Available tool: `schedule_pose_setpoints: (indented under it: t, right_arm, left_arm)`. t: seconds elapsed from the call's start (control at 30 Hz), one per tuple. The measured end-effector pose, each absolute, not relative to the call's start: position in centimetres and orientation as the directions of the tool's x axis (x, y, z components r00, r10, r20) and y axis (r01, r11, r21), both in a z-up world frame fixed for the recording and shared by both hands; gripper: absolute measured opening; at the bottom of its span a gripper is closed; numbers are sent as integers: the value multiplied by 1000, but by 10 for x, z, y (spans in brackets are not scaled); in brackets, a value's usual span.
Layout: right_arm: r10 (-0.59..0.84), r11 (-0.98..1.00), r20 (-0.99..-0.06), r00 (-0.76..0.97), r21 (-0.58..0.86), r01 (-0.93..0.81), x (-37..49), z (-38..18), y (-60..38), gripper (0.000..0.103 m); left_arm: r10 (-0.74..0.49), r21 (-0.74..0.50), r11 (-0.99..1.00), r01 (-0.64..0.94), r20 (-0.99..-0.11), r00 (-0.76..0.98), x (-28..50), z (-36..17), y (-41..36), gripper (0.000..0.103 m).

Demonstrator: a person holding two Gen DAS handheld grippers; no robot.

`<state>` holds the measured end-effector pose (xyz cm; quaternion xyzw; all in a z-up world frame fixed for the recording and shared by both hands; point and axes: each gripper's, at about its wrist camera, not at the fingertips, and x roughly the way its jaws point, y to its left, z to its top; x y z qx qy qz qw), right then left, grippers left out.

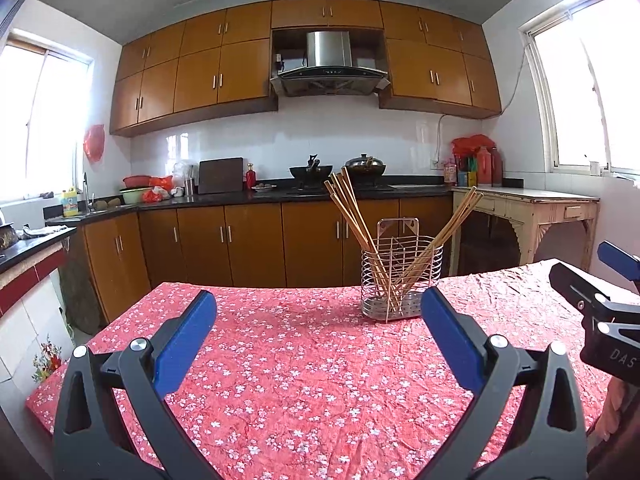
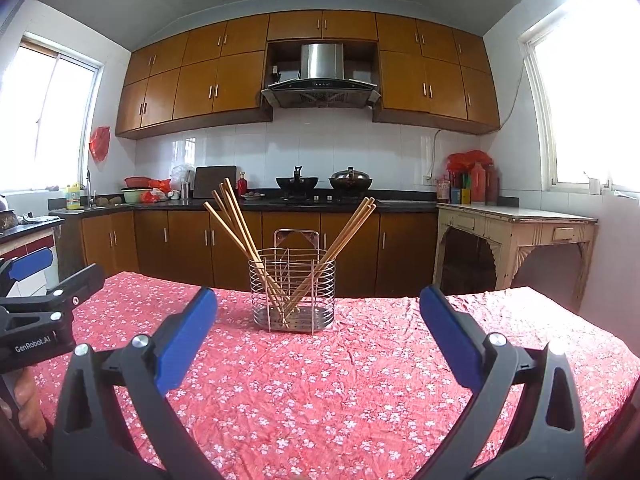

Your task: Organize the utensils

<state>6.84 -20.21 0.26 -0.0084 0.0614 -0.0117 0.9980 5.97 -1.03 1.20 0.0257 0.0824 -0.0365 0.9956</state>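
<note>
Standing in a wire caddy [image 2: 294, 294] on the table, the chopsticks [image 2: 240, 224] fan into two bundles, one leaning left and one leaning right [image 2: 348, 228], crossing low near the perforated base. The caddy sits toward the far middle of the table, well apart from both grippers. No other utensils show on the cloth.

Both tools hang back over the near edge. The left gripper [image 1: 318, 320] has its jaws spread wide and holds nothing; the right gripper [image 2: 318, 318] is likewise wide apart and empty. Each shows at the edge of the other's view.

By my judgement the sorting is either not begun or just finished, since nothing lies loose. If the bundles are to be gathered to one side, the next move calls for one gripper to reach forward, close on a stick high on its shaft, and lift it clear of the wire dividers without tipping the light caddy; the other may need to steady the rim.

A wrinkled red floral cloth [image 1: 312, 380] covers the table. Beyond are brown cabinets, a dark counter with woks [image 2: 298, 182], a steel hood [image 2: 322, 76], a pale side table and bright windows.
</note>
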Motion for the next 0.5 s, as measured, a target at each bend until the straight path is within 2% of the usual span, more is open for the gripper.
schedule_pose_setpoints:
  t: [0.5]
  right_arm:
    - [-21,1000,-130,991,-22,18,69,-4,-198,99]
  left_arm:
    - [-65,25,997,71,-193,979,60,5,-6,101]
